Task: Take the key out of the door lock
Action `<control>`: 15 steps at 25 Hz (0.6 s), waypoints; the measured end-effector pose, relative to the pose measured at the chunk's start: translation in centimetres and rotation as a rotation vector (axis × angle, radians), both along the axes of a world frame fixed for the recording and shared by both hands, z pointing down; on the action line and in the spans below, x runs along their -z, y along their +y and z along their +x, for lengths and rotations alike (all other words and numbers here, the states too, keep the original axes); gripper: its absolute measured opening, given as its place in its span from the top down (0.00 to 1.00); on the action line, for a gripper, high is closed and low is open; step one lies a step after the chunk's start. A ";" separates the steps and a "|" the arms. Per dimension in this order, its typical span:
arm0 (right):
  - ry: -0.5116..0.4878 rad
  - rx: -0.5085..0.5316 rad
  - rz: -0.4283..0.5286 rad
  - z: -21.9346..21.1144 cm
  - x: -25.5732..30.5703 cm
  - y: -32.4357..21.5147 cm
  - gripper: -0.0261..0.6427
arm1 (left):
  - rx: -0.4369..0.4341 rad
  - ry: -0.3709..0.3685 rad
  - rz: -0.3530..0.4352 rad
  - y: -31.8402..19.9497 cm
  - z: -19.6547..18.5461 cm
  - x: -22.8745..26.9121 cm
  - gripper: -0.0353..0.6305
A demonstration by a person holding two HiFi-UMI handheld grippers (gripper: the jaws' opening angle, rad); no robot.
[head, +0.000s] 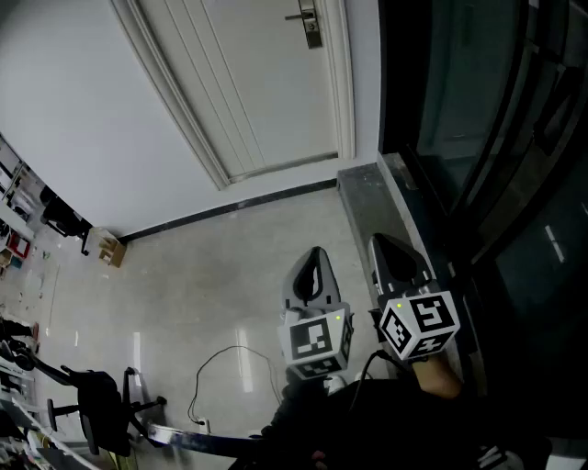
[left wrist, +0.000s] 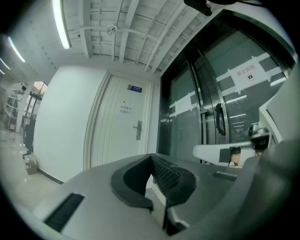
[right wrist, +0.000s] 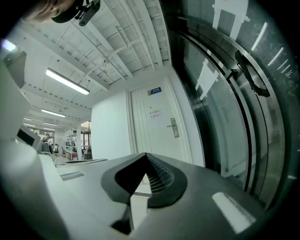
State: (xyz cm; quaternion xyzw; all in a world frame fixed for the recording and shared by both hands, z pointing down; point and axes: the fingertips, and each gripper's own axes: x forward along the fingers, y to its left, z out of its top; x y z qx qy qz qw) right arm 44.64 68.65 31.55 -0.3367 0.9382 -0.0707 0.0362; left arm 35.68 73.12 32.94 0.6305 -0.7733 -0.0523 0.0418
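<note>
A white door (head: 248, 83) stands shut ahead, with a metal lock plate and lever handle (head: 310, 26) near its right edge. The same lock plate shows small and far off in the left gripper view (left wrist: 138, 130) and the right gripper view (right wrist: 174, 127). A key is too small to make out in any view. My left gripper (head: 317, 254) and right gripper (head: 379, 241) are held side by side low over the floor, well short of the door. Both point toward it. Each one's jaws are shut with nothing between them (left wrist: 151, 157) (right wrist: 146, 156).
A dark glass wall with sliding doors (head: 478, 138) runs along the right, with a grey stone sill (head: 367, 197) at its foot. On the left floor are a cardboard box (head: 111, 250), an office chair (head: 96, 408) and a loose cable (head: 220, 363).
</note>
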 end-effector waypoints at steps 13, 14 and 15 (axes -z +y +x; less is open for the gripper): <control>0.006 0.000 -0.030 0.6 -0.6 0.1 0.96 | 0.037 0.026 -0.043 0.5 0.0 -1.1 0.95; 0.003 0.003 -0.030 0.6 -0.6 0.3 0.96 | 0.040 0.034 -0.039 0.7 -0.2 -1.0 0.95; -0.002 0.006 -0.027 0.5 -0.5 0.4 0.96 | 0.045 0.045 -0.036 0.9 -0.5 -1.0 0.95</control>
